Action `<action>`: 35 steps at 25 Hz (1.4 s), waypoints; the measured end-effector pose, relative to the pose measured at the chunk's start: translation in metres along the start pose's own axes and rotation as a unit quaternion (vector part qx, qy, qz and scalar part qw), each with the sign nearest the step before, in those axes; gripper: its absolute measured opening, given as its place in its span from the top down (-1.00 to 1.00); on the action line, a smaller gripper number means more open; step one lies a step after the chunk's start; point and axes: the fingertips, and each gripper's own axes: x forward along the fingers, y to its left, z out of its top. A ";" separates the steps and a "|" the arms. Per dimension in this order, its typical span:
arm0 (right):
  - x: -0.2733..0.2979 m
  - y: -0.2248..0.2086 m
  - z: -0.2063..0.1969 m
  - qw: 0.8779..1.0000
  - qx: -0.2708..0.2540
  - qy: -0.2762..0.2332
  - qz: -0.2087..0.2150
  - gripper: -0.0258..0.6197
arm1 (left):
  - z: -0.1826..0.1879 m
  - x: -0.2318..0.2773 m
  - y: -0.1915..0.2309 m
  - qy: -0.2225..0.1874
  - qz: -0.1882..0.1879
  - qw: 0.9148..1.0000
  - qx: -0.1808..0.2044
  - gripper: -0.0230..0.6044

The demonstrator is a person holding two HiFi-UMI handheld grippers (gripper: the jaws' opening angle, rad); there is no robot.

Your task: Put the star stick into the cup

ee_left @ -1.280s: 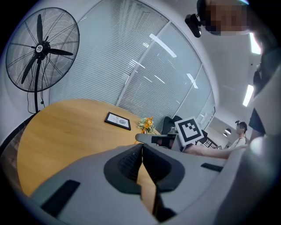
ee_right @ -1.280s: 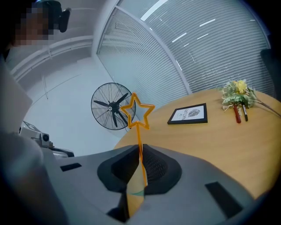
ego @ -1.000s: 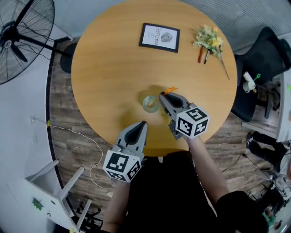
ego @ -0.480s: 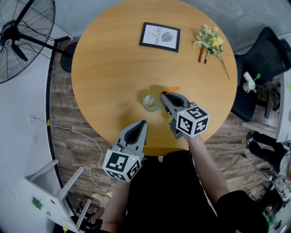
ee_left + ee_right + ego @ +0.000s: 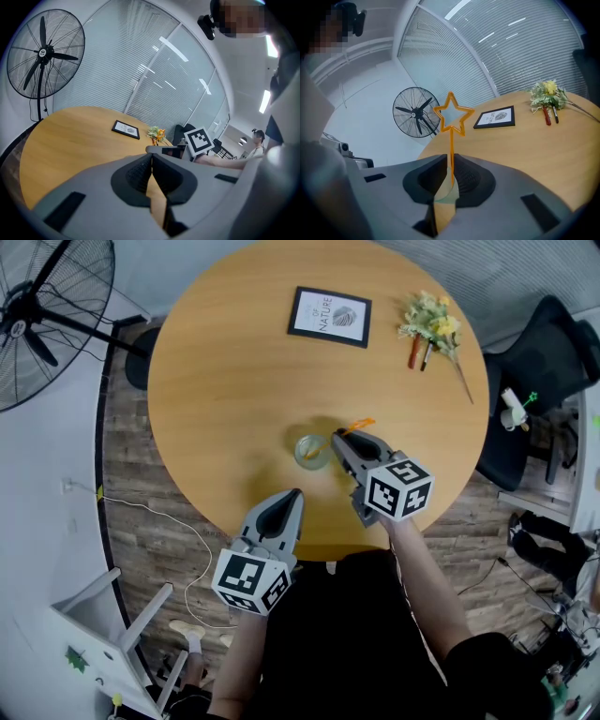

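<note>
Fingers of the right gripper have just been opening and stand slightly apart around the star stick, not pinching it. The stick stands upright between them, its lower end apparently inside the glass cup, so this looks like the release. The left gripper waits idle near the bench edge, fingers together on nothing. The round wooden bench also carries a framed print and a flower sprig. A fan stands beside it on the plank floor.
</note>
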 end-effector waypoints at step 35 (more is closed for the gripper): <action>-0.026 0.005 -0.005 1.000 -0.006 -0.001 -0.018 0.60 | 0.003 -0.014 -0.012 -0.018 -0.016 1.000 0.009 0.93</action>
